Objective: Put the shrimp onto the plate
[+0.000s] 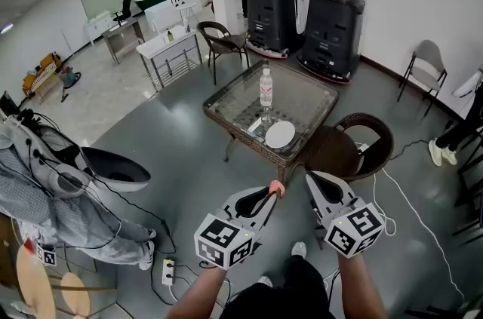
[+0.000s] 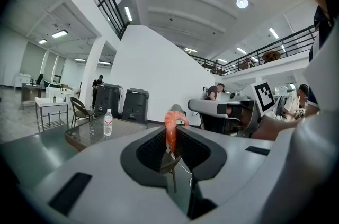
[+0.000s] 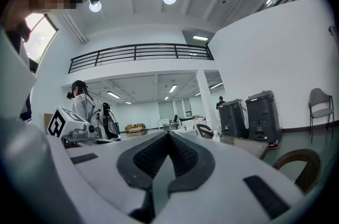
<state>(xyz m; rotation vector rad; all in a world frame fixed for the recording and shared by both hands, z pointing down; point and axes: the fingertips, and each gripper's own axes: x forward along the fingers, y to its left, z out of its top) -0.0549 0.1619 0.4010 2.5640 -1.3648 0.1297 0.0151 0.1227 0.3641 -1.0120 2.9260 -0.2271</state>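
Note:
An orange shrimp (image 1: 277, 189) sticks up from the tips of my left gripper (image 1: 273, 194), whose jaws are shut on it; in the left gripper view the shrimp (image 2: 171, 130) stands between the black pads. A white plate (image 1: 280, 133) lies on the near right part of a glass-topped wicker table (image 1: 302, 95), well ahead of both grippers. My right gripper (image 1: 315, 181) is held beside the left one, jaws closed together with nothing between them, as the right gripper view (image 3: 167, 135) shows.
A water bottle (image 1: 266, 87) stands on the table behind the plate. A dark wicker chair (image 1: 353, 146) sits right of the table, another chair (image 1: 223, 40) behind it. Two black machines (image 1: 306, 19) stand by the wall. A person in grey (image 1: 53, 193) is at the left.

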